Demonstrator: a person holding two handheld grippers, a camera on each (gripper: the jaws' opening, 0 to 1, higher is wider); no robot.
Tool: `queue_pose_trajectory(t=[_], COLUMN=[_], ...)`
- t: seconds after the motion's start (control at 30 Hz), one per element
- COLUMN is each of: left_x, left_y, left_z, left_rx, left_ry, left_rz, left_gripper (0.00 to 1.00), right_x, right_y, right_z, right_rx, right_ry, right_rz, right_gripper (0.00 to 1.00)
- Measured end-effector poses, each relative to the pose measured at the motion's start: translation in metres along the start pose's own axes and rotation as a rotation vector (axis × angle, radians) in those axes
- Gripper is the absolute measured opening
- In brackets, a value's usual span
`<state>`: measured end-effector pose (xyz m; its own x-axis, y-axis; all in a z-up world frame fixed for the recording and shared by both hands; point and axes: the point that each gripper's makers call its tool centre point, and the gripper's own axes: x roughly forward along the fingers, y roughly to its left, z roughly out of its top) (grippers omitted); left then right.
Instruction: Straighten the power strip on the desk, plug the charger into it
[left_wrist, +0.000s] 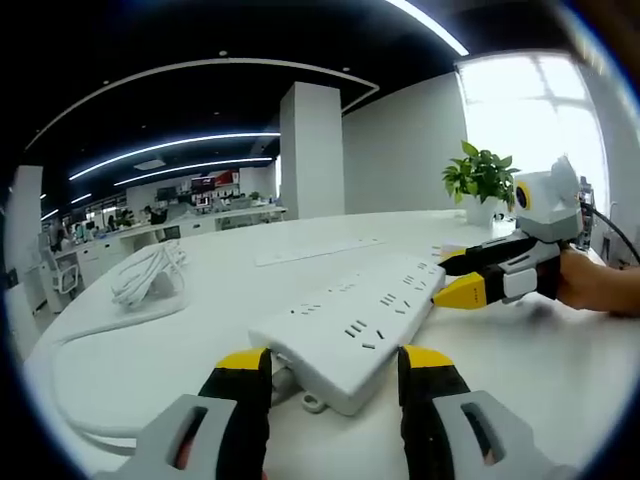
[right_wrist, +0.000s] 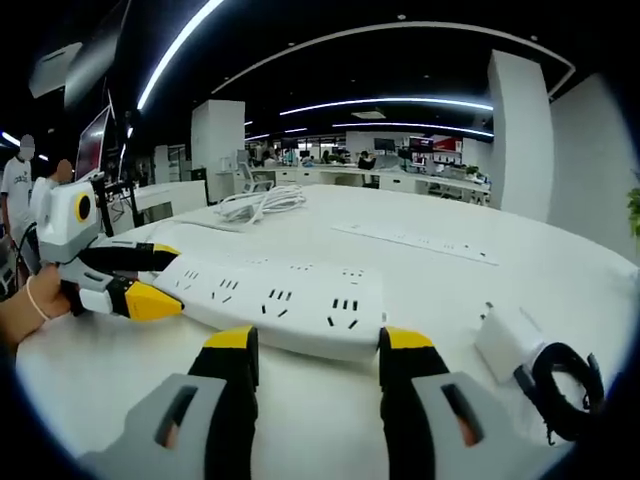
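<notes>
A white power strip (left_wrist: 350, 320) lies on the white desk (left_wrist: 540, 370), and its near end sits between my left gripper's (left_wrist: 335, 360) yellow-tipped jaws, which press its two sides. My right gripper (left_wrist: 462, 277) comes in from the right and clamps the far end. In the right gripper view the same power strip (right_wrist: 280, 305) has its near end between my right gripper's (right_wrist: 318, 342) jaws, with my left gripper (right_wrist: 140, 277) on the other end. A white charger (right_wrist: 505, 342) with a coiled black cable (right_wrist: 562, 388) lies to the right.
A bundle of white cable (left_wrist: 150, 272) rests at the far left, and the strip's cord (left_wrist: 90, 345) loops around near it. A long flat white strip (left_wrist: 318, 250) lies further back. A potted plant (left_wrist: 482, 178) stands at the desk's far right. A person (right_wrist: 16, 190) stands at the left.
</notes>
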<state>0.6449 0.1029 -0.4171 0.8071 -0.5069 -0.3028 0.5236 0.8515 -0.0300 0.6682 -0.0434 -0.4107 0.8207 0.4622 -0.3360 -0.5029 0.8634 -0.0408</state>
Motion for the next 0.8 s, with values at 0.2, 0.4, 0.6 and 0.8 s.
queue_pose_trajectory(t=[0.2, 0.4, 0.6, 0.8], left_x=[0.002, 0.004, 0.006, 0.011], left_y=[0.0, -0.001, 0.0, 0.001], left_z=[0.0, 0.0, 0.001, 0.003], left_rx=[0.003, 0.009, 0.019, 0.029], left_ry=[0.014, 0.019, 0.022, 0.027], left_rz=[-0.015, -0.034, -0.059, -0.09], left_gripper=[0.51, 0.51, 0.51, 0.51], right_x=[-0.003, -0.006, -0.008, -0.01], right_y=[-0.001, -0.003, -0.003, -0.005], right_z=[-0.001, -0.002, -0.002, -0.002], right_rx=[0.018, 0.031, 0.055, 0.078], right_ry=[-0.002, -0.005, -0.014, -0.024], right_rz=[-0.011, -0.019, -0.023, -0.032], right_gripper=[0.46, 0.44, 0.46, 0.45])
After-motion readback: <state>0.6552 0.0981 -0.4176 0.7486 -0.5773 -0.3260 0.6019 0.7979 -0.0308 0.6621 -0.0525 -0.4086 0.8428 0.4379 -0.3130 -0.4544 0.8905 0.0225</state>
